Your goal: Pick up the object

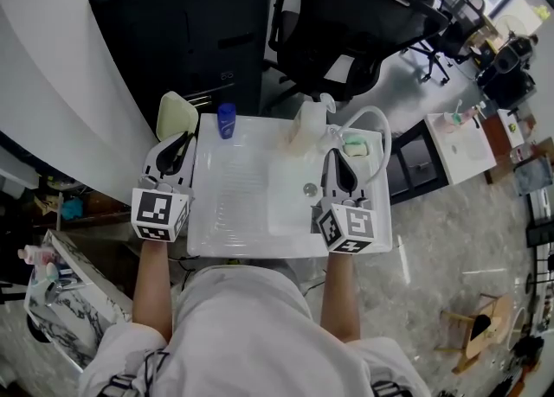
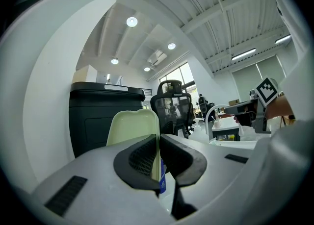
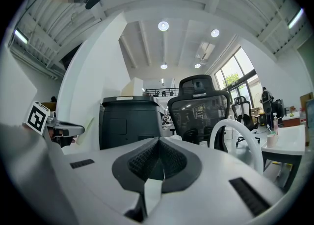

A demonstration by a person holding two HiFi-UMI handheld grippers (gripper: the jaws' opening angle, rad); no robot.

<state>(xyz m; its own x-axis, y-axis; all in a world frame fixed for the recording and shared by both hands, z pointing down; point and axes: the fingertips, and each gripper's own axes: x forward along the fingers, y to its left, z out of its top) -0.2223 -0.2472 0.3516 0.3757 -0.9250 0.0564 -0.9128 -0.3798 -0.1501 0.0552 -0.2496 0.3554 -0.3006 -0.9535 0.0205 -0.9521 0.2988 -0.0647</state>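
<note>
A white sink unit (image 1: 234, 214) lies below me. A small blue bottle (image 1: 226, 120) stands at its back edge, and a pale green plate-like piece (image 1: 176, 112) leans at the back left corner. My left gripper (image 1: 179, 140) rests along the unit's left edge, just short of the green piece, its jaws shut and empty. In the left gripper view the green piece (image 2: 132, 126) rises right behind the left gripper (image 2: 158, 143), and a sliver of the blue bottle (image 2: 162, 180) shows below the tips. My right gripper (image 1: 338, 157) sits at the right side, shut and empty (image 3: 158, 145).
A white arched tap (image 1: 374, 127) and a green soap bar (image 1: 355, 146) are at the back right; the tap (image 3: 238, 136) stands just ahead of the right gripper. A drain (image 1: 309, 188) sits in the basin. A black cabinet (image 1: 186, 23) and an office chair (image 1: 346, 15) stand behind.
</note>
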